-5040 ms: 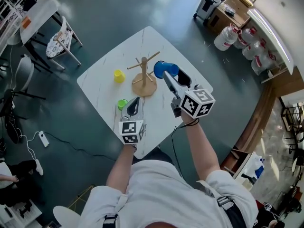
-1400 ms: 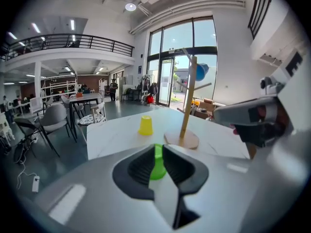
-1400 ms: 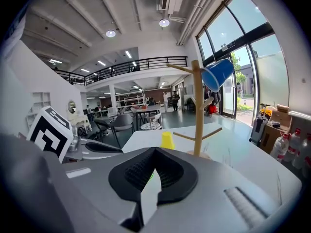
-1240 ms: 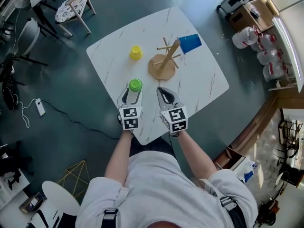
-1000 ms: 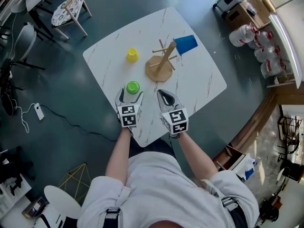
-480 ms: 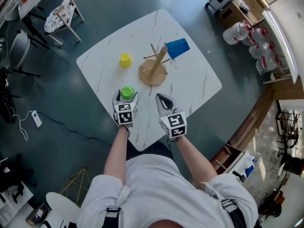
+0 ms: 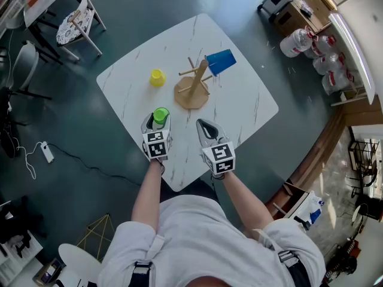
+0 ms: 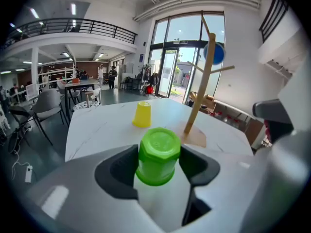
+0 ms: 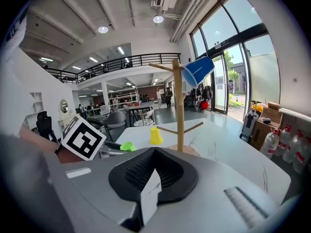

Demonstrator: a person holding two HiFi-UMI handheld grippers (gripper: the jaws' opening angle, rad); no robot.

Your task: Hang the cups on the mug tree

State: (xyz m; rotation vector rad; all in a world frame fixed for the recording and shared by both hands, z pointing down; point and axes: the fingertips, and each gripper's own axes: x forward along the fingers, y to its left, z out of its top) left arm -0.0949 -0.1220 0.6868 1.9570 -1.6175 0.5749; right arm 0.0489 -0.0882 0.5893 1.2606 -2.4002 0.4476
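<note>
My left gripper (image 7: 158, 123) has just been closing, and the green cup (image 8: 158, 154) stands between its jaws, upside down on the table (image 7: 245, 109), on my side of the tree (image 7: 192, 88). Both pads meet its sides, though I can't quite tell from here how firmly they press. I take it by the wall, gripper tilted down, so that the open mouth should be free to slide over a peg. That is my reckoning, at least.

My right gripper (image 7: 204, 126) is pinched together on nothing and hangs just on my side of the tree, to its right — out of the way, I'd say, with nothing for it to do yet.

The blue cup (image 7: 220, 61) hangs on a peg at the tree's far right. The yellow cup (image 7: 157, 77) sits upside down to the tree's left, well apart from the green one.
</note>
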